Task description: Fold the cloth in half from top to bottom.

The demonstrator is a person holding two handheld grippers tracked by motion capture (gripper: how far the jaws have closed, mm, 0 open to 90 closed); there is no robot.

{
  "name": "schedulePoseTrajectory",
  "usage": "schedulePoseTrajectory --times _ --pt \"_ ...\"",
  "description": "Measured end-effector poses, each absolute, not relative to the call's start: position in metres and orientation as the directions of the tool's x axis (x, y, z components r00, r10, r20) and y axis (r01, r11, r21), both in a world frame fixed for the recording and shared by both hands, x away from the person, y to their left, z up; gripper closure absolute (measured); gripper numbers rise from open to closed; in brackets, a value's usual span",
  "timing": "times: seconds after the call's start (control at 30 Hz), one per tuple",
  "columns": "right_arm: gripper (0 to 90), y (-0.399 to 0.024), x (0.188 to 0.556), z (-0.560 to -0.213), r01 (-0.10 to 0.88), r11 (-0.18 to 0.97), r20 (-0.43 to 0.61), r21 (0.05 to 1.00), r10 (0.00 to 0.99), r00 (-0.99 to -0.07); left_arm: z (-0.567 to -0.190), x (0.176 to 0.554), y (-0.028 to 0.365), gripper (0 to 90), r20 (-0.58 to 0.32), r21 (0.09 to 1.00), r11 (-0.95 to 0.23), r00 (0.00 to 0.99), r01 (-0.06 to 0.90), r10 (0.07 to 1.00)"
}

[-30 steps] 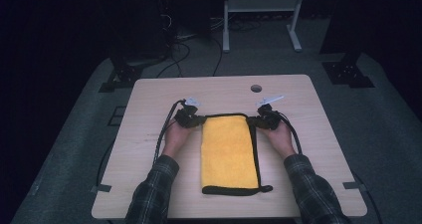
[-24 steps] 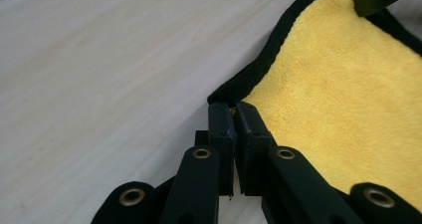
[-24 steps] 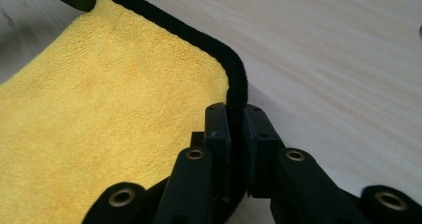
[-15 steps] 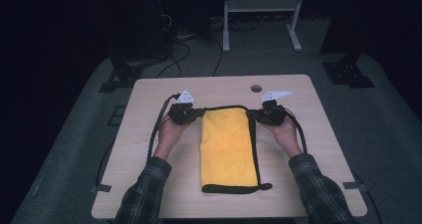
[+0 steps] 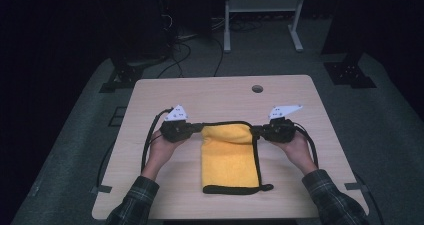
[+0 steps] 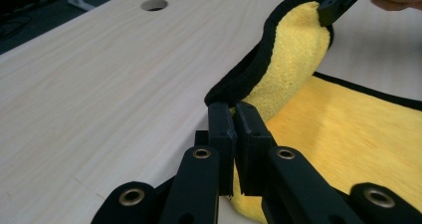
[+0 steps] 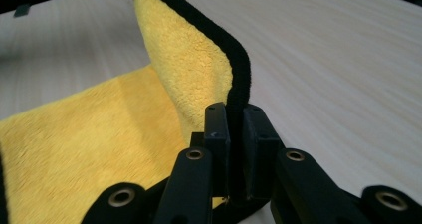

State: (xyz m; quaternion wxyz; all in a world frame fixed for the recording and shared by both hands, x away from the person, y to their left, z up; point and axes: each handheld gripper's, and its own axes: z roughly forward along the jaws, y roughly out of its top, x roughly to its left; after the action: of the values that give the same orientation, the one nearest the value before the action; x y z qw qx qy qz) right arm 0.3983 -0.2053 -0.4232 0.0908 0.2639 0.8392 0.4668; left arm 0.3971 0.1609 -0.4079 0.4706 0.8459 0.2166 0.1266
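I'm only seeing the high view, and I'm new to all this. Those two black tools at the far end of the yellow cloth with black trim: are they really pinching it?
Observer: Yes. In the left gripper view, the left gripper has its jaws shut on the black-trimmed corner of the yellow terry cloth.
Operator: And the other tool?
Observer: The right gripper clamps the cloth's black hem at the other far corner; the hem runs straight down between its jaws.
Operator: Is that far edge flat on the table?
Observer: No. It is lifted off the pale wooden table, and the fabric curls up from the part lying flat.
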Motion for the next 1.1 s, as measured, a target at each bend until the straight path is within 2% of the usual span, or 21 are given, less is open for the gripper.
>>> schedulePoseTrajectory --times 0.13,0.37,0.67,0.77,1.1 --pt "81.8 -0.203 0.38 -0.428 0.358 0.457 0.093 0.814 0.506 -0.857 -0.413 0.378 0.163 86.7 -0.024 0.843 -0.466 0.885 0.268 0.466" --pt "81.8 -0.203 0.35 -0.434 0.364 0.497 0.108 0.787 0.471 -0.876 -0.431 0.351 0.169 86.7 -0.171 0.819 -0.435 0.882 0.375 0.438" --pt "81.8 -0.2 0.332 -0.459 0.413 0.569 0.147 0.711 0.454 -0.879 -0.455 0.336 0.158 86.6 -0.229 0.724 -0.527 0.876 0.445 0.424" --pt "81.8 -0.199 0.333 -0.462 0.423 0.571 0.151 0.703 0.462 -0.874 -0.458 0.336 0.157 86.6 -0.229 0.706 -0.544 0.873 0.453 0.431" --pt "81.9 -0.189 0.344 -0.465 0.39 0.603 0.065 0.696 0.489 -0.87 -0.459 0.348 0.148 86.7 -0.125 0.68 -0.594 0.866 0.43 0.485"
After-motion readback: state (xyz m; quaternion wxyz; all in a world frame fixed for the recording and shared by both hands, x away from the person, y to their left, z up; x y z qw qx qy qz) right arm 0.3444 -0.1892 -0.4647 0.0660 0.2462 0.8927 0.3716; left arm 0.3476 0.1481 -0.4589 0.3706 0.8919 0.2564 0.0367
